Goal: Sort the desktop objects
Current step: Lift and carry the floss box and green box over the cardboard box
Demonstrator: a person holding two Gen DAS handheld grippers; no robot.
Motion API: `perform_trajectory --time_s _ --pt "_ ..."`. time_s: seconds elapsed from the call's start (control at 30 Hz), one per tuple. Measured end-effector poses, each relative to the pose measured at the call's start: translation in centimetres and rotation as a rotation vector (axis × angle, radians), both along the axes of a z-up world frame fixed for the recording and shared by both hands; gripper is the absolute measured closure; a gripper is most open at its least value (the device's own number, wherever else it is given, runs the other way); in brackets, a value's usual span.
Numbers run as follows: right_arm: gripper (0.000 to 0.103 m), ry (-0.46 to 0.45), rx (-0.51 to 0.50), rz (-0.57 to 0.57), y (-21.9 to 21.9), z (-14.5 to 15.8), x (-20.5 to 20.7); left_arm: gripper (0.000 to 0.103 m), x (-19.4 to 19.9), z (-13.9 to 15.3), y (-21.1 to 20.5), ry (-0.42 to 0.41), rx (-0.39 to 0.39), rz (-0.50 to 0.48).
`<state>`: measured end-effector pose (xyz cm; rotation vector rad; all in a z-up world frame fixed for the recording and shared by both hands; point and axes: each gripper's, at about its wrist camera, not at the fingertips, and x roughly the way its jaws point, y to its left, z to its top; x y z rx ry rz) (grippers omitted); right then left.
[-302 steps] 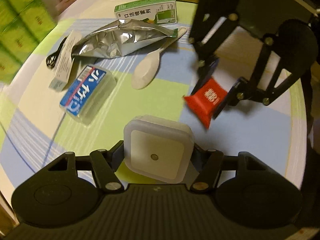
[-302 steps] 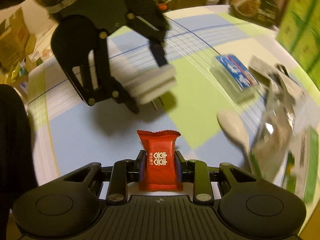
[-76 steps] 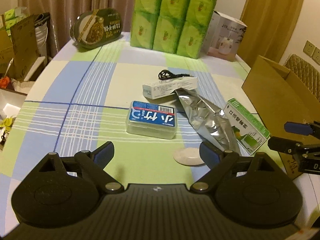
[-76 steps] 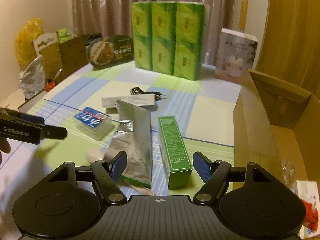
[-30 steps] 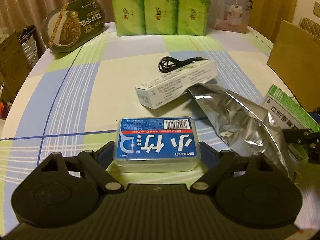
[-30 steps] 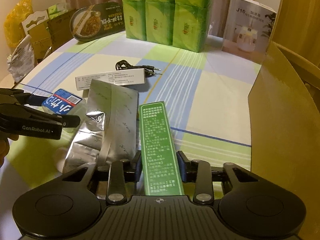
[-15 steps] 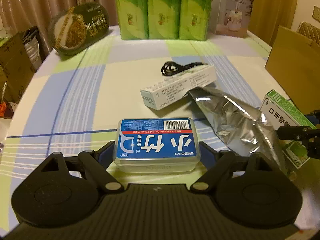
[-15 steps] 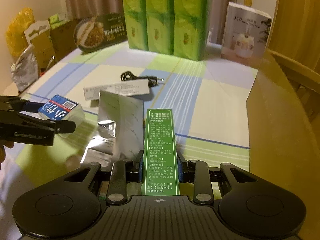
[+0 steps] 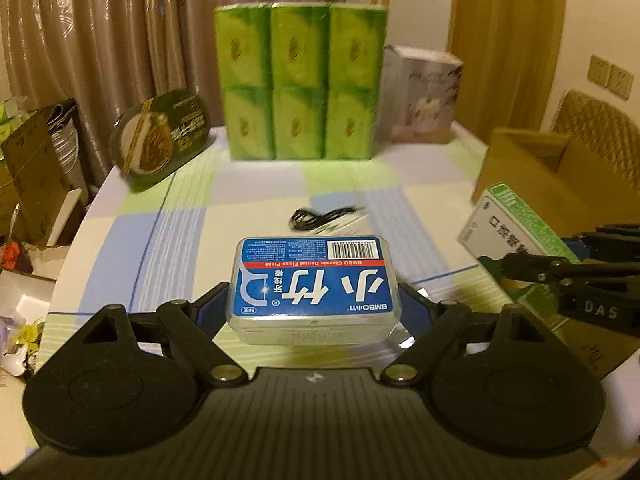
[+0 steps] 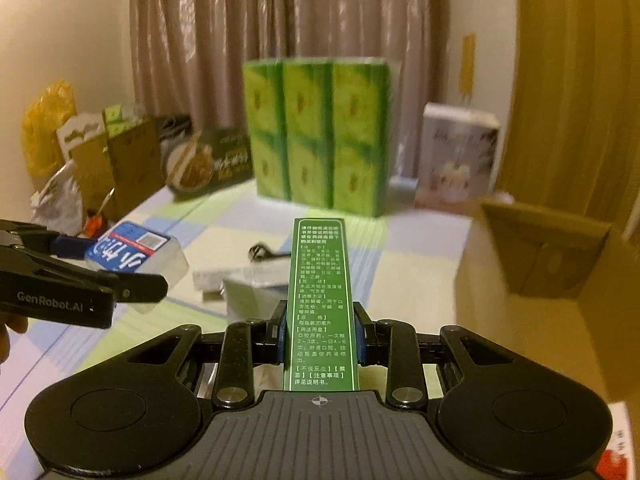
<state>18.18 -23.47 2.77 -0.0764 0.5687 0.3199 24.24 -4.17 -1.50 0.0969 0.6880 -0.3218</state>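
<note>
My left gripper is shut on a clear plastic floss-pick box with a blue label, gripping its two short sides and holding it above the checked tablecloth. My right gripper is shut on a long green medicine box that sticks out forward between the pads. The right wrist view shows the left gripper at the left with the floss box. The left wrist view shows the right gripper at the right with the green box.
An open cardboard box stands at the table's right side. On the cloth lie a black cable, a long white carton and a silver foil bag. Green tissue packs, a white carton and a noodle bowl stand at the back.
Both grippers have risen off the table with their boxes held. The cloth and the things on it have sunk lower in both views, and the room behind shows more.
</note>
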Motion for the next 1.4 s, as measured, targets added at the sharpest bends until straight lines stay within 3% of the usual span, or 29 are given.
perform_trajectory --time_s 0.2,0.63,1.4 --pt "0.075 -0.036 0.023 -0.082 -1.9 1.5 -0.9 0.019 -1.0 2.4 -2.6 -0.039 -0.027 -0.041" --pt "0.075 -0.064 -0.027 -0.176 -7.8 5.6 -2.3 0.019 -2.0 5.6 -9.4 -0.104 -0.104 -0.166" --pt "0.075 -0.03 -0.064 -0.341 -18.1 5.8 -5.0 0.019 -3.6 5.3 -20.0 -0.062 -0.15 -0.359"
